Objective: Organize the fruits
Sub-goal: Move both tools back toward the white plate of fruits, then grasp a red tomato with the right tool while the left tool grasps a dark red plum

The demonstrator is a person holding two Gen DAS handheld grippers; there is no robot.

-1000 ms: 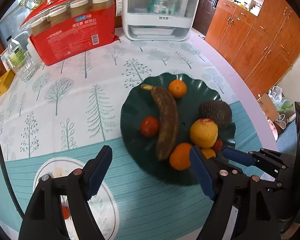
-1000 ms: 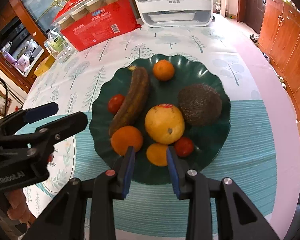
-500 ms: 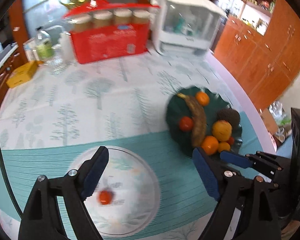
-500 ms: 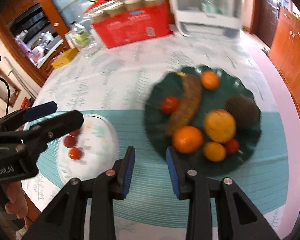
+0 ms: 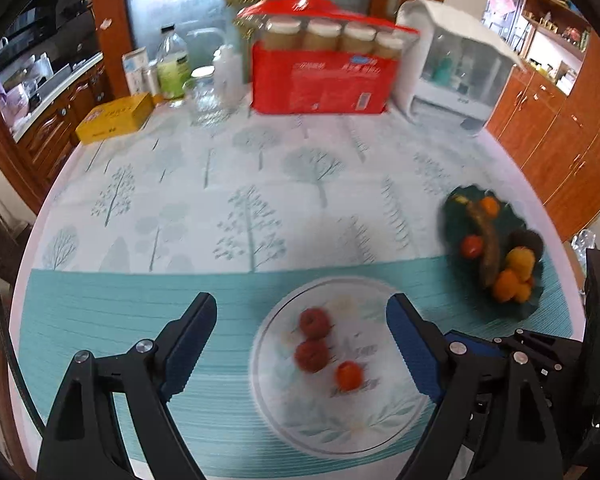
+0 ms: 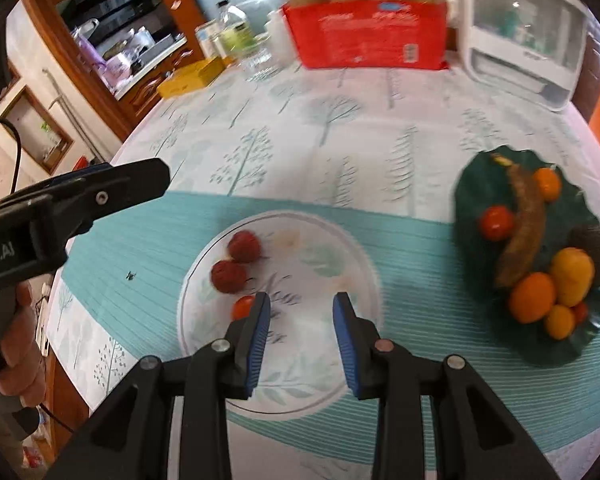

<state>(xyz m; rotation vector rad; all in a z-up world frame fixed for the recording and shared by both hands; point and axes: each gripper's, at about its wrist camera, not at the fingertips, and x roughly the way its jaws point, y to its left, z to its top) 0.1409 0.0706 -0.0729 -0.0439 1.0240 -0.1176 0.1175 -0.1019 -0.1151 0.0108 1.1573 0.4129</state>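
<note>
The table [image 5: 228,216], under a tree-print cloth with a teal band, carries a red carton [image 5: 320,80] and a white appliance [image 5: 456,76] at its far edge. On the teal band to the right sits a dark green plate [image 6: 480,184] with a brown banana [image 6: 522,224], oranges and other fruit. Well apart from it, a white plate [image 6: 312,368] holds two dark red fruits [image 6: 236,260] and one small orange-red tomato [image 5: 348,375]. The left gripper [image 5: 300,344] hangs over the white plate, fingers spread wide and empty. The right gripper [image 6: 301,336] hovers over it too, fingers narrow with nothing between them.
</note>
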